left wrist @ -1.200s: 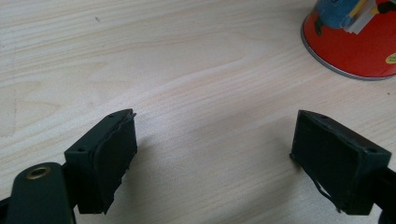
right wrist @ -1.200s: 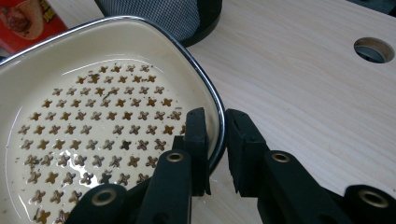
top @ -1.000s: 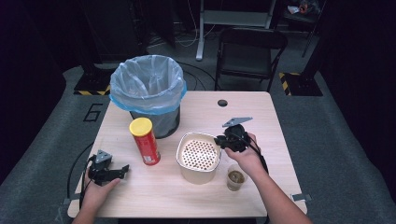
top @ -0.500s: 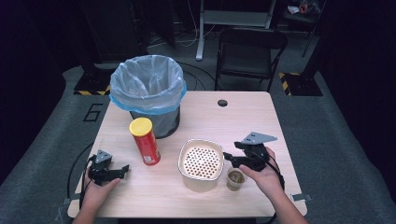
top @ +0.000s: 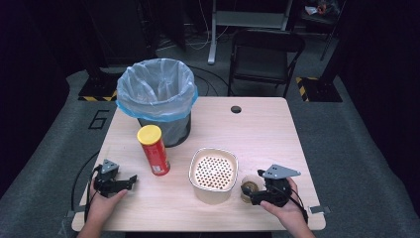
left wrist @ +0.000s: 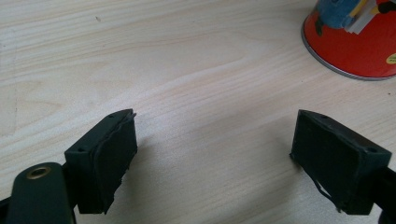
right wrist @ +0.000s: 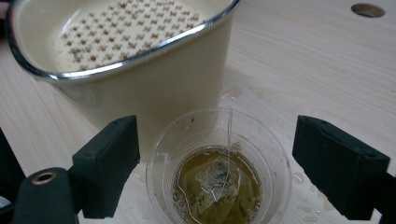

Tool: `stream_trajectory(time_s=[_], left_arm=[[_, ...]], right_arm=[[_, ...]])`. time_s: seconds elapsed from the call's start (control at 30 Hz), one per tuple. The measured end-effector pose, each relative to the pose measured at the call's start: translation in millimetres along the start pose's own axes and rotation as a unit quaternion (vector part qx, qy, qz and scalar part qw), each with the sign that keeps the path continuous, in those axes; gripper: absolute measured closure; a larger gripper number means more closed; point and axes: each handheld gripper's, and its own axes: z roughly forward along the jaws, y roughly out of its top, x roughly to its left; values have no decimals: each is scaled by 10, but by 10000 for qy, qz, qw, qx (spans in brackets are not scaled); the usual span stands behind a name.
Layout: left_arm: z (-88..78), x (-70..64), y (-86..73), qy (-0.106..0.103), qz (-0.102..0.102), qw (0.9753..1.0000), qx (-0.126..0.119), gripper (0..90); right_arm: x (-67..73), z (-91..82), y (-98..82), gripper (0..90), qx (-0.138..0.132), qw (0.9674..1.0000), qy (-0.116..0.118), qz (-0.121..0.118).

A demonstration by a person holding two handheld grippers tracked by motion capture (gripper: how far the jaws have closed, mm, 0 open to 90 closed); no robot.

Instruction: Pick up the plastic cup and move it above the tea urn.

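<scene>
Table (top: 257, 129): bin (top: 157, 99) at back left, red can (top: 153, 149) before it. Cream strainer (top: 214, 173) touching clear cup (right wrist: 218, 172) holding teabag in brown liquid. Right gripper (right wrist: 215, 163) open, straddling cup. Left gripper (left wrist: 215, 149) open, empty, resting near can.

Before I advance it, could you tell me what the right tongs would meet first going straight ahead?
Probably the clear cup of tea between the open right tongs; the cream strainer pot stands just behind.

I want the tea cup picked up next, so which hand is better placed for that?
The right. The right gripper is open with its jaws on either side of the cup, beside the strainer. The left gripper is open over bare table past the can.
</scene>
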Motion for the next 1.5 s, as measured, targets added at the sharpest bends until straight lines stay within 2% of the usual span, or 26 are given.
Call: stream_trajectory(time_s=[0.2,0.33,0.43,0.57,0.63,0.8,1.0,1.07,1.17,1.27,1.37,1.5], left_arm=[[-1,0,0,-2,-1,10000,4,138],[0,0,0,-2,-3,10000,1,138],[0,0,0,-2,-2,10000,1,138],[0,0,0,-2,-1,10000,1,138],[0,0,0,-3,-1,10000,1,138],[-1,0,0,-3,0,10000,6,138],[0,0,0,0,1,10000,1,138],[0,1,0,-1,3,10000,3,138],[0,0,0,-1,1,10000,1,138],[0,1,0,0,3,10000,3,138],[0,1,0,0,4,10000,3,138],[-1,0,0,-2,-1,10000,4,138]], right_arm=[[38,136,-154,148,153,9996,-101,-199],[40,217,-248,177,248,9992,-215,-228],[35,245,-297,216,183,9990,-331,-244],[26,255,-326,257,95,9993,-309,-194],[40,242,-322,270,42,9990,-342,-294],[70,236,-311,274,-5,9992,-290,-280],[64,234,-312,298,-71,9987,-288,-418],[56,232,-319,299,-99,9990,-289,-318],[18,224,-330,306,-128,9994,-210,-225],[-4,204,-322,321,-122,9994,-213,-228],[-49,168,-279,331,-117,9997,-79,-182],[-129,99,-151,342,-100,9995,55,-299]])
